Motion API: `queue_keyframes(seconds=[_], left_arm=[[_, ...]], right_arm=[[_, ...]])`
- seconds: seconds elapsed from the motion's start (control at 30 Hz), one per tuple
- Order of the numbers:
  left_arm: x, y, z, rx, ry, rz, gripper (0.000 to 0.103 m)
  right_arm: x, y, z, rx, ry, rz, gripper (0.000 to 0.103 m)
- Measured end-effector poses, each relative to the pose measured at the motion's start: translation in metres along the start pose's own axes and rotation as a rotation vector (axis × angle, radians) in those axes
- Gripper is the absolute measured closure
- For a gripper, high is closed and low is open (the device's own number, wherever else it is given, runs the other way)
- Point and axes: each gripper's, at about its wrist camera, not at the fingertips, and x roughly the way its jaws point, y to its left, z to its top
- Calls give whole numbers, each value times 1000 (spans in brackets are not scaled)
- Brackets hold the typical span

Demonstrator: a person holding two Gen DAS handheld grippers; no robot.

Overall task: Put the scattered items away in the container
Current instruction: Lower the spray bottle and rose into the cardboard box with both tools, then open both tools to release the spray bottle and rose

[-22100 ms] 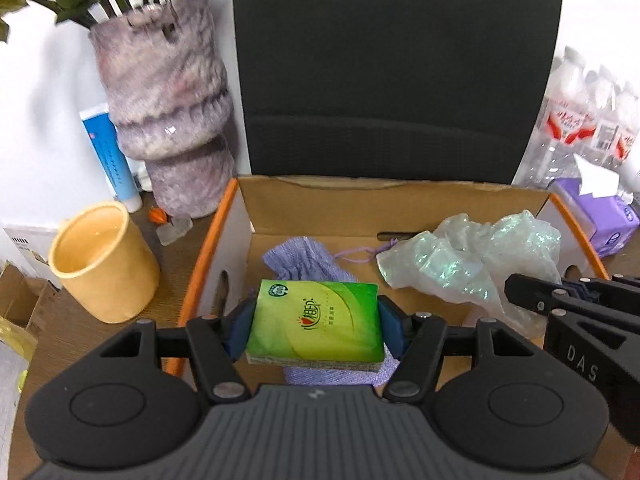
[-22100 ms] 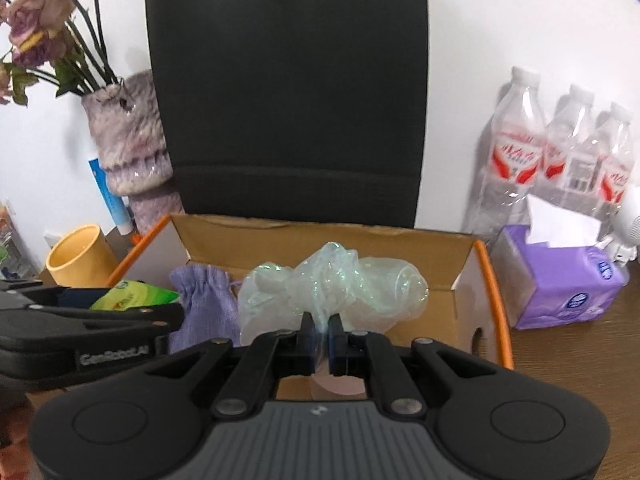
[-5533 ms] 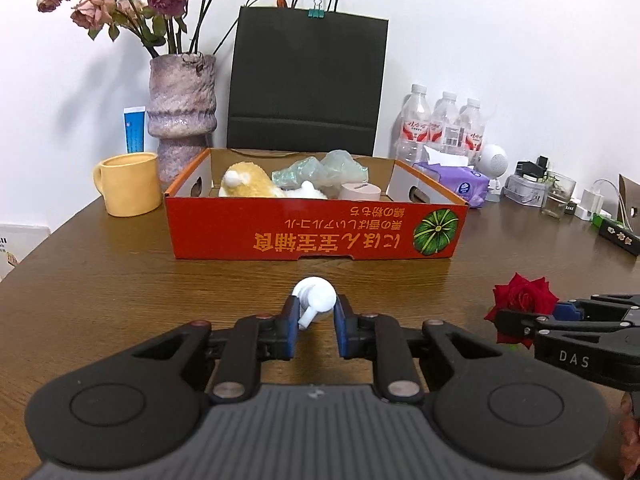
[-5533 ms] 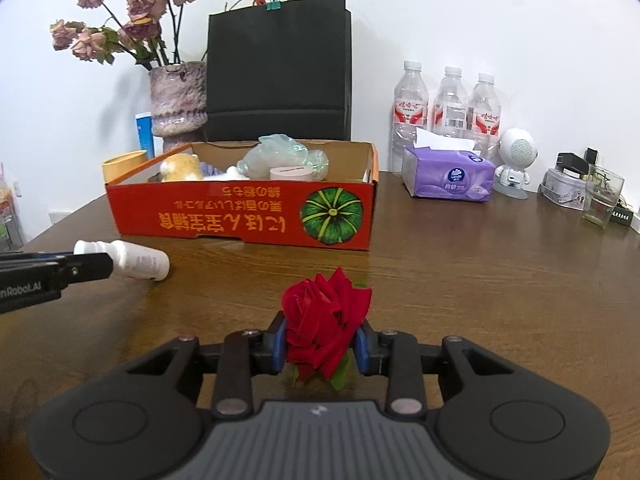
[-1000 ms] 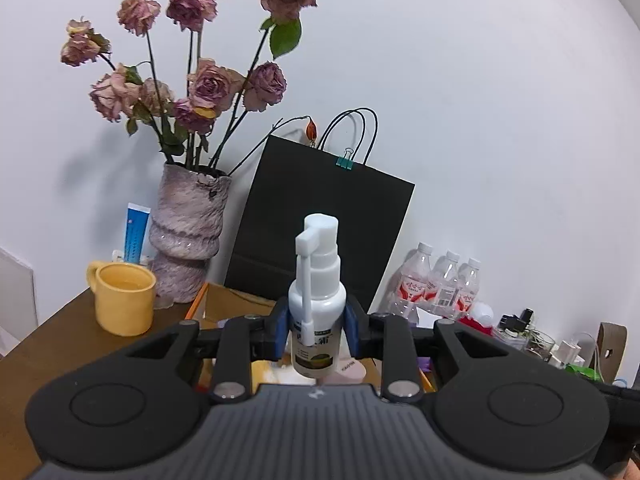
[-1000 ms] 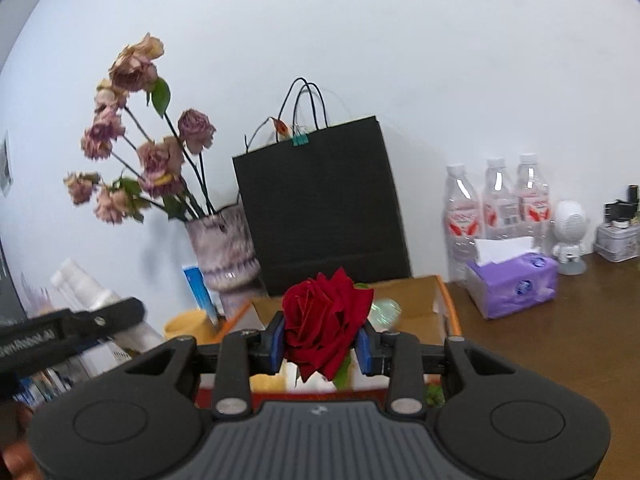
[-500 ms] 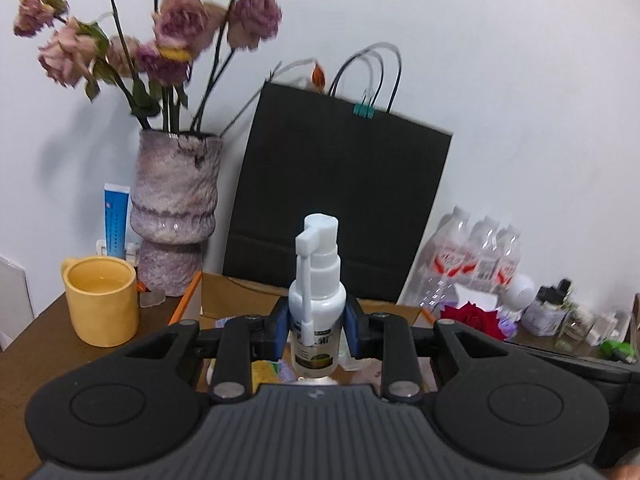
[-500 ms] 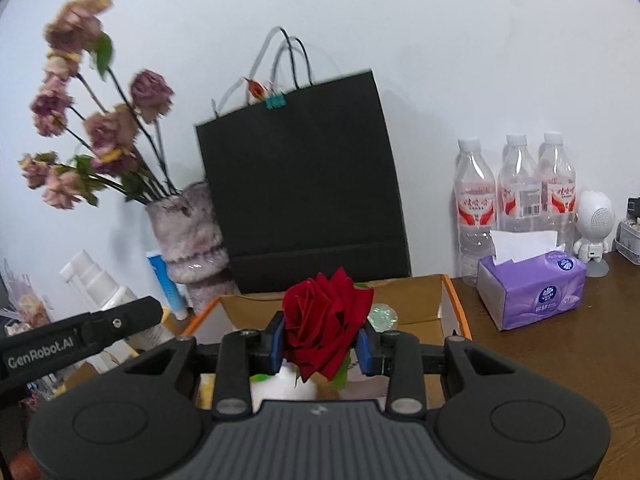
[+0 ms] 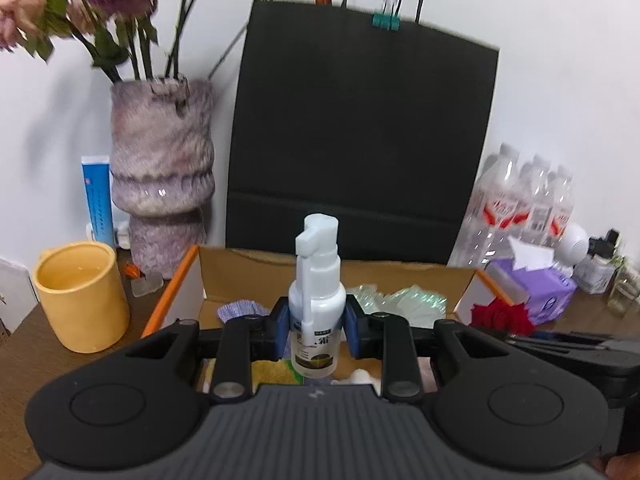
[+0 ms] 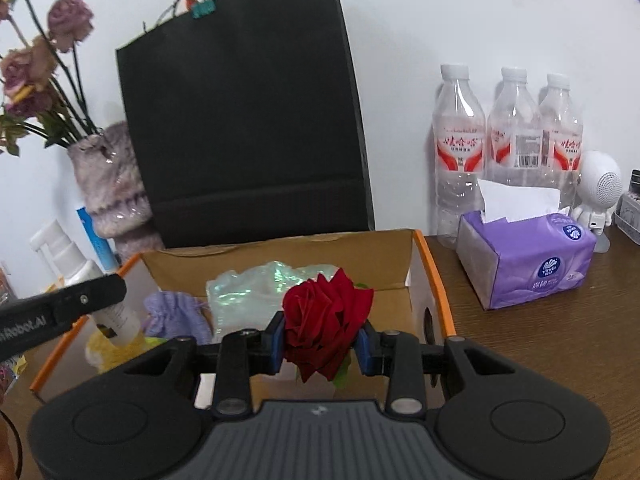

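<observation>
My left gripper (image 9: 317,334) is shut on a white spray bottle (image 9: 317,304), held upright above the near part of the open cardboard box (image 9: 256,276). My right gripper (image 10: 322,346) is shut on a red rose (image 10: 326,314), held over the right half of the box (image 10: 434,280). The spray bottle (image 10: 80,268) and the left gripper's finger also show at the left of the right wrist view. The rose (image 9: 500,316) shows at the right of the left wrist view. Inside the box lie a crumpled clear plastic bag (image 10: 256,288), a purple pouch (image 10: 176,310) and a yellow plush item (image 10: 116,350).
A black paper bag (image 10: 248,120) stands behind the box. A vase of dried roses (image 9: 162,184) and a yellow mug (image 9: 80,292) are to the left. A purple tissue pack (image 10: 528,256), three water bottles (image 10: 508,136) and a small white robot figure (image 10: 598,192) are to the right.
Both grippers have moved forward and lower toward the box, which now fills more of both views. Each still holds its item.
</observation>
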Motion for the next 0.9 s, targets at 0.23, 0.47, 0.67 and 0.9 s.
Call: queue_keyframes(seconds=[0.23,0.47,0.67,0.9], left_arm=[[27,2,-6,2,71,10,75],[37,0,-13,14,111,28,74],[34,-4,-13,31,96,39,67],[25,-12,-11,65,52,72,35]], right_arm=[[24,-6,-2,-13,50,-18,70],[25,-5,-3,-15,56,-16,67],[24,-5,-2,-13,62,-18,63],[24,-8,-1,8,76,-2,45]])
